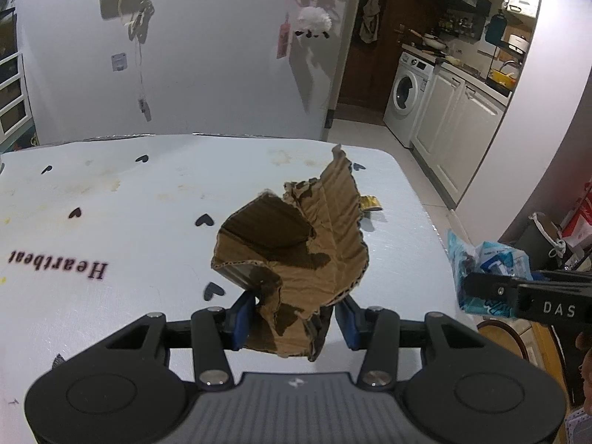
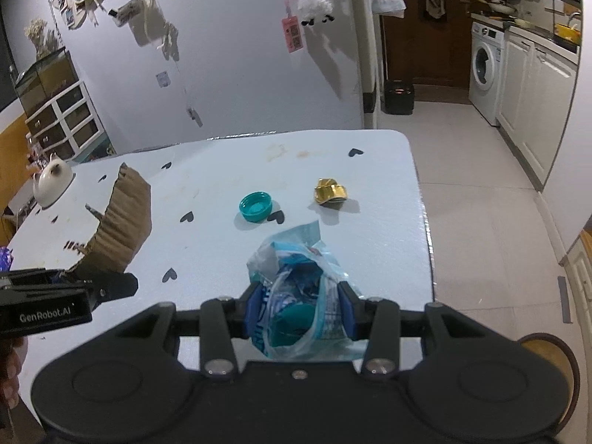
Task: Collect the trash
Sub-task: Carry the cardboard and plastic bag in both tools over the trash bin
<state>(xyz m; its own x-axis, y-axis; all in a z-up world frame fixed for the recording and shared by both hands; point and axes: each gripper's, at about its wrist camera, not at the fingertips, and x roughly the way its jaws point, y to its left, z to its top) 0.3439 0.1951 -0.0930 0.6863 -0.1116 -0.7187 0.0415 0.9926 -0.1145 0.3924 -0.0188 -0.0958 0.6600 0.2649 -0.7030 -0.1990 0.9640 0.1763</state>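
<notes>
Left wrist view: the left gripper (image 1: 294, 323) has its fingers (image 1: 240, 318) clamped on a torn, crumpled cardboard piece (image 1: 296, 244), held above the bench (image 1: 111, 192). Right wrist view: the right gripper (image 2: 299, 312) grips a crumpled blue plastic wrapper (image 2: 296, 285) between its fingers (image 2: 253, 309), also above the bench. A teal cap (image 2: 255, 206) and a gold foil scrap (image 2: 330, 192) lie on the bench beyond the wrapper, apart from each other.
</notes>
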